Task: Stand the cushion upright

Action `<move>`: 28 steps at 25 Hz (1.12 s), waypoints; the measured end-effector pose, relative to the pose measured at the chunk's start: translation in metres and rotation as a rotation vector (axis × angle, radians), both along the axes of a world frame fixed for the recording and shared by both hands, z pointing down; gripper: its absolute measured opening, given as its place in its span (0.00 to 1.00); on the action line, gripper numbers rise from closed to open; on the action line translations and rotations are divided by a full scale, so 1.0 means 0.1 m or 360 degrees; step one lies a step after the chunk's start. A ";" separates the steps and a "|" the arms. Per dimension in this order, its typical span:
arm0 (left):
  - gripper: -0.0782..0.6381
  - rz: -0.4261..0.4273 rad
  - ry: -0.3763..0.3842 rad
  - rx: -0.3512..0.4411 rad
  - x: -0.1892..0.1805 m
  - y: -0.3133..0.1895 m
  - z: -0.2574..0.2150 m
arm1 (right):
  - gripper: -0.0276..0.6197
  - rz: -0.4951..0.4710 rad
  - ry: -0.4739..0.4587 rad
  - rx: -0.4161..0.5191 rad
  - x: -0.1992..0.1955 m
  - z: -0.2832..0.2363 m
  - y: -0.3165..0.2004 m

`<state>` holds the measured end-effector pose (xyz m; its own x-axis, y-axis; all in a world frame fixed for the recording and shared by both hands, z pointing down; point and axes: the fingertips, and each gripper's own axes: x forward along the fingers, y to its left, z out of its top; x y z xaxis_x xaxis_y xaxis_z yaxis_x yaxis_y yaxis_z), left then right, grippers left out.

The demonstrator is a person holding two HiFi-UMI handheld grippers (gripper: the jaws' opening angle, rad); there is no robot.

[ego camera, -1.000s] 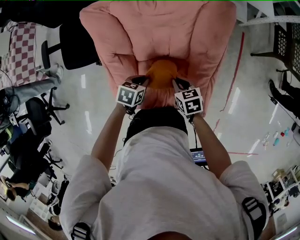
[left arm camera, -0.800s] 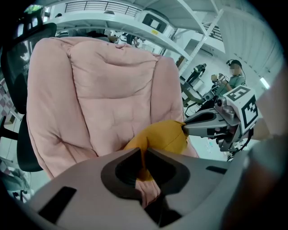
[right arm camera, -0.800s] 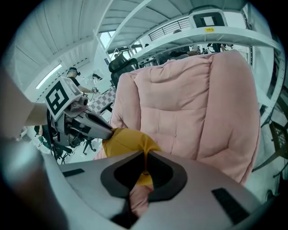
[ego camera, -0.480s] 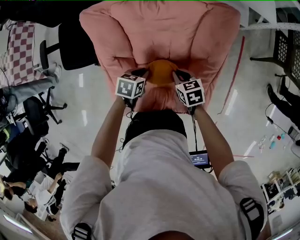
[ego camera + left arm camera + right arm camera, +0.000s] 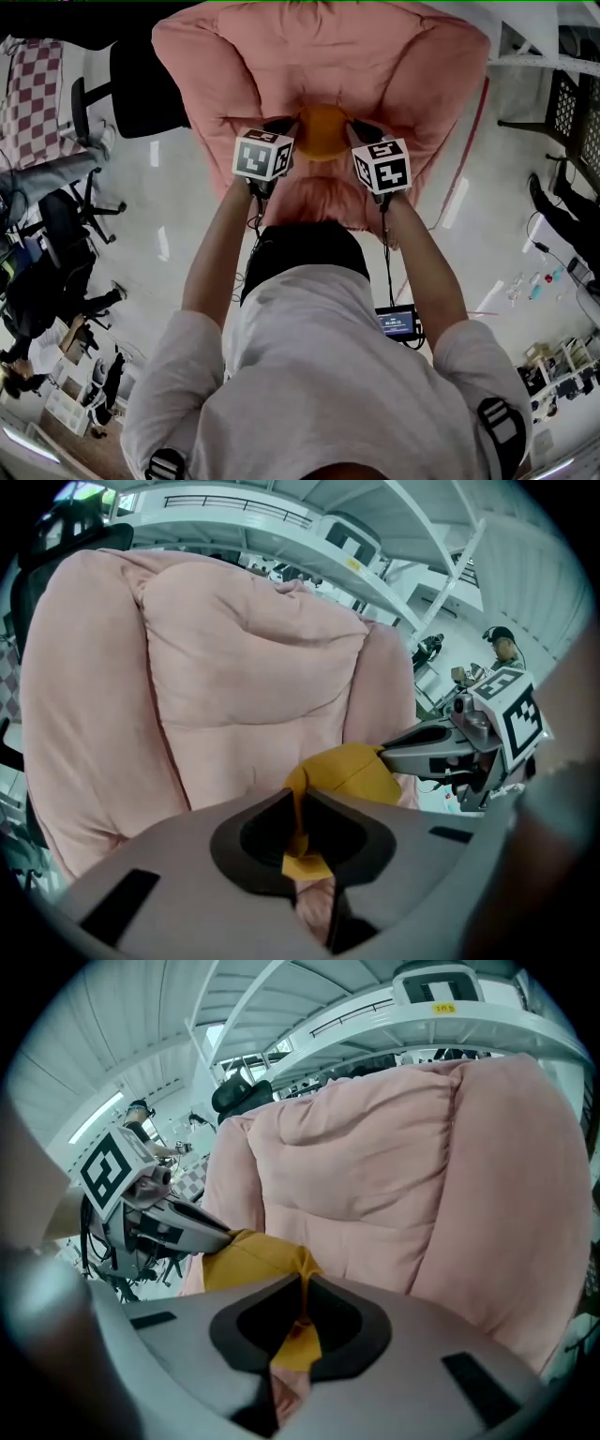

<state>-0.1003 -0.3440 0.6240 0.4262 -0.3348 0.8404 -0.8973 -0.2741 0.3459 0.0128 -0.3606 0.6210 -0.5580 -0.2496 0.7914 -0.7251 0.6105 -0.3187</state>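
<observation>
A small yellow cushion (image 5: 323,131) hangs between my two grippers over the seat of a pink armchair (image 5: 319,52). My left gripper (image 5: 289,127) is shut on the cushion's left edge, and a fold of yellow fabric (image 5: 298,841) is pinched between its jaws. My right gripper (image 5: 356,131) is shut on the right edge, with fabric (image 5: 298,1340) caught between its jaws. In the left gripper view the cushion (image 5: 352,771) bulges in front of the padded backrest (image 5: 244,667), and the right gripper's tip (image 5: 403,752) bites its far side. The right gripper view shows the cushion (image 5: 248,1255) and the left gripper (image 5: 197,1227) the same way.
The armchair's thick arms (image 5: 441,103) flank the seat. A black office chair (image 5: 141,84) stands to its left and a seated person's leg (image 5: 47,178) further left. A black crate (image 5: 574,98) is at the right. A small screen (image 5: 398,322) lies on the floor.
Both grippers have carried the cushion further away from the person's body, deeper over the seat toward the backrest. Both grips are unchanged.
</observation>
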 end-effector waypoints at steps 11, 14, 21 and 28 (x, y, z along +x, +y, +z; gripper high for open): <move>0.18 -0.0014 -0.0029 0.0021 -0.04 -0.36 0.22 | 0.09 0.0011 0.0042 -0.0005 -0.05 0.17 -0.36; 0.18 -0.0007 -0.0032 0.0015 -0.07 -0.41 0.26 | 0.09 0.0014 0.0047 0.0001 -0.09 0.20 -0.42; 0.18 -0.0029 -0.0065 0.0013 -0.13 -0.59 0.30 | 0.09 0.0073 0.0061 -0.0005 -0.13 0.29 -0.61; 0.18 -0.0094 -0.0089 0.0049 -0.11 -0.76 0.40 | 0.09 0.0091 0.0070 0.0022 -0.09 0.40 -0.78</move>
<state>-0.1109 -0.4195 0.6636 0.3574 -0.3841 0.8513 -0.9300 -0.2300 0.2867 0.0039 -0.4387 0.6606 -0.5072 -0.2908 0.8112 -0.7720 0.5717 -0.2777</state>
